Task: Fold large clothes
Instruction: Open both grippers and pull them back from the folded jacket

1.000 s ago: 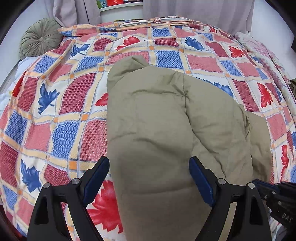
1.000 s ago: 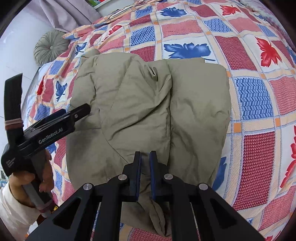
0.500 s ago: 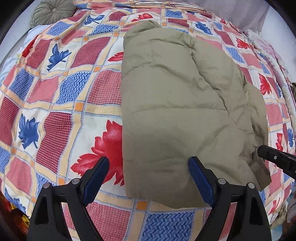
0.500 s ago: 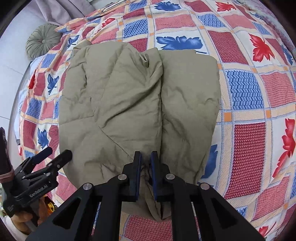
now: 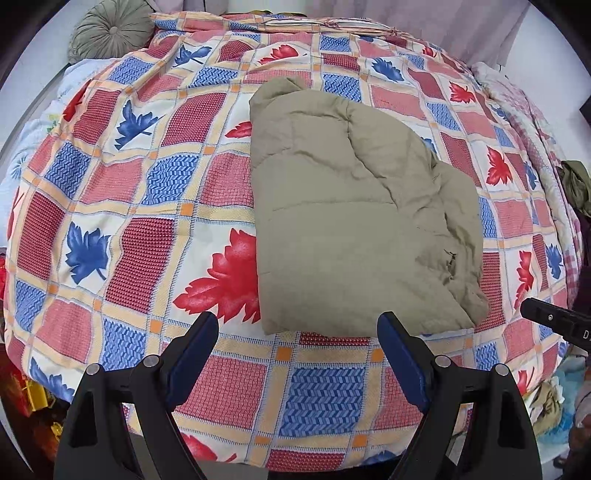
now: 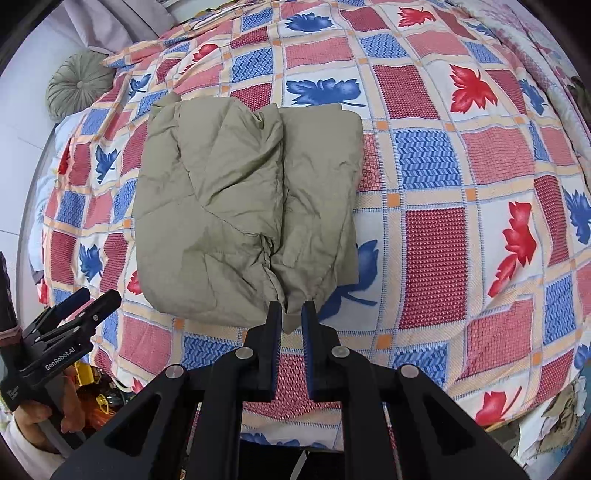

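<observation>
Two grippers in view, both off the garment. Left gripper has its jaws spread wide with nothing between them; it hangs over the near part of the bed, just short of the jacket's near hem. Right gripper has its jaws nearly together, a narrow slit left between the blue pads; the jacket's bunched near corner sits right at the fingertips, but whether any cloth is pinched there cannot be told from this view.

Olive padded jacket lies folded into a rough rectangle on the bedspread, a patchwork of red and blue leaf squares. Its left edge is straight and clean. The right side is bunched and wrinkled, with a fold ridge running front to back down the middle in the right wrist view. Top corner pokes up a little.

No boxes or baskets clearly shown. Off the near left edge of the bed is some yellow and red clutter, too dim to name.

Bare bedspread shows on every side of the jacket, widest to its right. Round green cushion sits at the far left corner, well apart. Dark olive cloth lies at the far right edge of the bed. Grey curtain hangs behind the head end.
</observation>
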Demonstrator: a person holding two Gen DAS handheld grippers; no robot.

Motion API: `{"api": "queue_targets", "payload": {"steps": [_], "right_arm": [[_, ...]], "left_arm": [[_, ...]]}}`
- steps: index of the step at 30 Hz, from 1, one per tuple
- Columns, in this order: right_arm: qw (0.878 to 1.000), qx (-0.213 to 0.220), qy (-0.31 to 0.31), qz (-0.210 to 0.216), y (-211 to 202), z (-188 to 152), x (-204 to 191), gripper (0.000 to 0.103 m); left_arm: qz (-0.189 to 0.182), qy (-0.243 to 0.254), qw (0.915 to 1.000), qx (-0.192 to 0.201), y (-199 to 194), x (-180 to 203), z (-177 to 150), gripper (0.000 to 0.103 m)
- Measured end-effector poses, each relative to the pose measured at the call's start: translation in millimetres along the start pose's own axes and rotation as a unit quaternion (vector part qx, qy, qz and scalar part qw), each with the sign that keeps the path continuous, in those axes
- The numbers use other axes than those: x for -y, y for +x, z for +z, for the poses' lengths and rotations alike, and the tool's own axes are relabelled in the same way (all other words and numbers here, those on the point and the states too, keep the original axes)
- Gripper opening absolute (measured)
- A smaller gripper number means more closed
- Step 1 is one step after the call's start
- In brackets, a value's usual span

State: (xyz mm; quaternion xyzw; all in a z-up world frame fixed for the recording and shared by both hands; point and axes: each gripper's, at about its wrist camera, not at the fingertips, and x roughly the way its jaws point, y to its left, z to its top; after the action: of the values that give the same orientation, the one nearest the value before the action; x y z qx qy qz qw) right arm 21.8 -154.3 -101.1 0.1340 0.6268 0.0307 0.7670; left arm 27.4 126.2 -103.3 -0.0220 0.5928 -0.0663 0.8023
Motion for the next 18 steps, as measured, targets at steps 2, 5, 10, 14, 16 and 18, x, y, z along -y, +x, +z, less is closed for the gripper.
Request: {"api": "queue_targets", "payload": {"steps": [2,5,10,14,16,18], "right_arm": [[1.000,0.001,0.003,-0.003,-9.3,-3.6,0.2,0.012],[1.000,0.009,0.002,-0.003,-25.0,-8.3,-3.0,0.012],[0.999,0.035,-0.004,-0.003,-53.9,-14.5,-14.1,0.032],[0.997,0.073,-0.017,-0.016,-80.5,-17.9,-27.3,0.046],[0.995,0.089,-0.020,-0.027,-92.1,-18.2,-33.1,0.053],[0.993,0.107,-0.026,-0.034,-103.5,-17.5,-38.4,0.062]], "left_arm": [[0.004,-0.002,0.9999,0.011,-14.0,-0.2,-2.9,0.101],[0.001,-0.006,0.9996,0.029,-36.9,0.1,-5.7,0.103],[-0.002,-0.018,0.9992,0.037,-63.9,1.3,-4.1,0.103],[0.007,-0.024,0.9983,0.053,-87.0,4.6,0.6,0.103],[0.005,-0.025,0.9974,0.067,-99.4,7.2,2.4,0.103],[0.016,-0.022,0.9959,0.086,-112.2,9.9,3.5,0.103]]}}
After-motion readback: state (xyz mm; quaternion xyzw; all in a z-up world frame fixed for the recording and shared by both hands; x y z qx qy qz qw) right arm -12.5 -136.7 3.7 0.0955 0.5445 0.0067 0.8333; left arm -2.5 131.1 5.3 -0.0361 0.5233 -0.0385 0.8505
